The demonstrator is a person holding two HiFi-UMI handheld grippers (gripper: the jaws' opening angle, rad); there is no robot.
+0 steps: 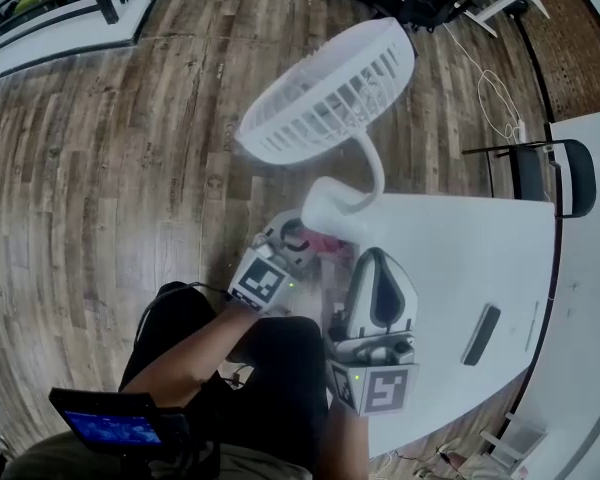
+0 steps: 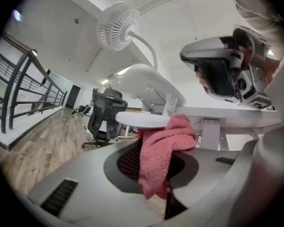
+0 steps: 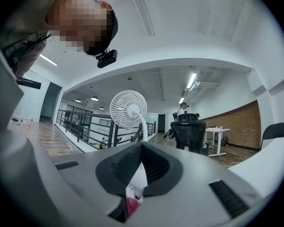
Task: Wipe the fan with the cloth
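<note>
Wooden plank floor (image 1: 100, 168) filled most of the head view. A white table (image 1: 500, 258) ran in from the right, its rounded end nearest the person.

The fan (image 1: 330, 93), white, stood at that rounded end. Its round grille head leaned out over the floor, and a curved neck ran down to a domed base. A black office chair (image 1: 550, 173) stood at the table's far side.

Right gripper (image 1: 372, 258): over the table, just on the near side of the fan's base and pointing at it. Its own view showed the jaws together at the tips with nothing caught between them. The fan rose straight ahead past the tips.

Left gripper (image 1: 298, 236): at the table's edge, to the left of the base and pointing level toward it. Jaws clamped on the cloth (image 2: 163, 150), a pink-red knit. One fold stood above the pads and a longer tail drooped below.

The cloth's upper fold lay right at the rim of the fan's base; whether it touched could not be settled. In the head view only a small pink patch showed between the left gripper and the base.

A small dark flat slab (image 1: 480, 335) lay on the table, well apart from both grippers.
</note>
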